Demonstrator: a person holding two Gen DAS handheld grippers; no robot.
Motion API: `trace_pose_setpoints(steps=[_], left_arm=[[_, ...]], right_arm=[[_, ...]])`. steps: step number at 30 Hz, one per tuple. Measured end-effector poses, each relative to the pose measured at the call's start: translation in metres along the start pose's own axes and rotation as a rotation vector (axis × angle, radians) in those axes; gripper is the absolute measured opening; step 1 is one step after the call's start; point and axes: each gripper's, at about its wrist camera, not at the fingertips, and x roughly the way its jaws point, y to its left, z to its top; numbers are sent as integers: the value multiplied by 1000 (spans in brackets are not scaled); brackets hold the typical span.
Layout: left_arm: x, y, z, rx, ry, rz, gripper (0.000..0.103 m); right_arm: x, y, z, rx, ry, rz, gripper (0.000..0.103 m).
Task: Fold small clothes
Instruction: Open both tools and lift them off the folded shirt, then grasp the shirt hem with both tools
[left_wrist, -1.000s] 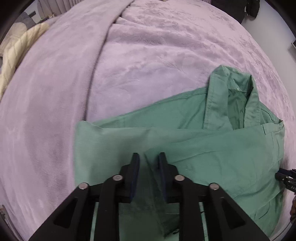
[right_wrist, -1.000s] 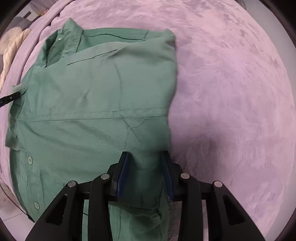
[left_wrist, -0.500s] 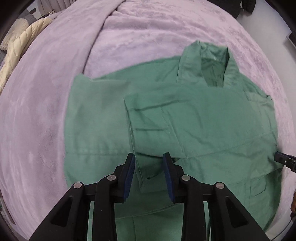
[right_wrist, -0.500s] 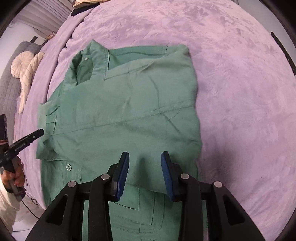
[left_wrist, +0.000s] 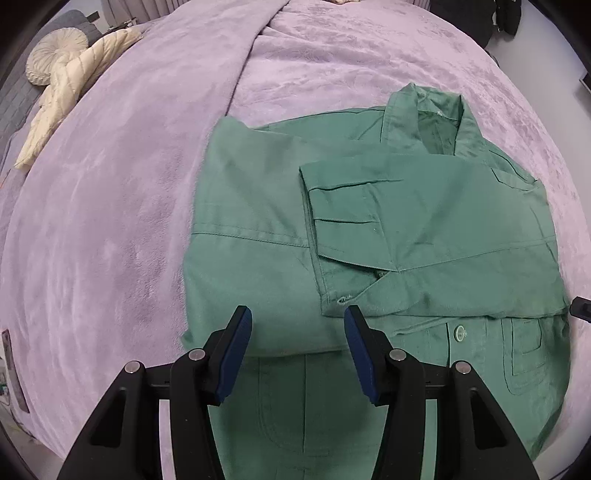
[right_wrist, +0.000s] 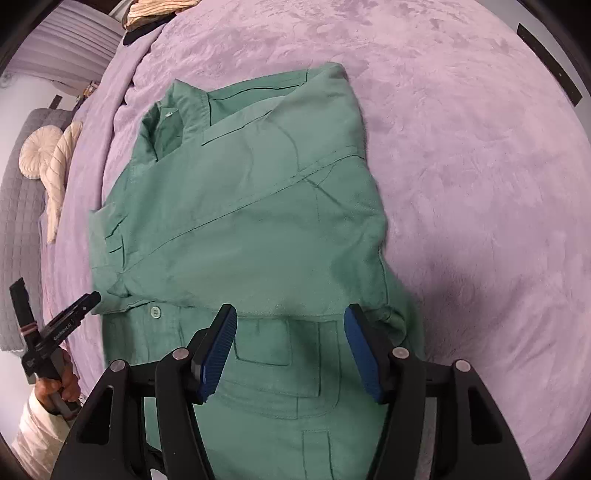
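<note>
A green button-up shirt (left_wrist: 369, 229) lies on the purple blanket (left_wrist: 110, 221), collar at the far side, both sleeves folded in across its chest. It also shows in the right wrist view (right_wrist: 258, 229). My left gripper (left_wrist: 297, 321) is open and empty, hovering over the shirt's lower left part just short of the folded sleeve cuff (left_wrist: 343, 295). My right gripper (right_wrist: 290, 321) is open and empty above the shirt's lower right part near a chest pocket (right_wrist: 262, 343). The left gripper's tip also shows at the left of the right wrist view (right_wrist: 83, 301).
A cream quilted cushion (left_wrist: 74, 85) and round pillow (left_wrist: 51, 59) lie at the far left on a grey sofa (right_wrist: 18, 206). A fold in the blanket (left_wrist: 251, 59) runs up behind the shirt. Dark items (left_wrist: 476, 18) sit at the far right edge.
Both grippers let go of the sleeves, opened wide and pulled back toward the shirt's hem. The sleeves now lie flat across the chest.
</note>
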Motion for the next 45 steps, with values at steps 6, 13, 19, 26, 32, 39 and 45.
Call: trace_pose_setpoints(steps=[6, 13, 19, 26, 32, 39, 45], left_arm=[[-23, 17, -27, -63, -18, 9, 70], [-43, 39, -49, -110, -28, -22, 102], [-45, 56, -52, -131, -7, -20, 102], [-46, 69, -59, -83, -4, -28, 102], [-50, 79, -74, -96, 6, -10, 102], [-42, 84, -116, -119, 34, 29, 102], [-27, 84, -176, -150, 94, -54, 102]], right_arm=[[-12, 23, -17, 8, 2, 36, 73], [-24, 50, -31, 0, -26, 62, 83], [-27, 72, -45, -8, -80, 69, 86], [-19, 93, -73, 18, -82, 161, 103], [-7, 110, -90, 8, -10, 188, 103], [-12, 100, -101, -17, 18, 164, 103], [-18, 43, -130, 4, 32, 140, 103]])
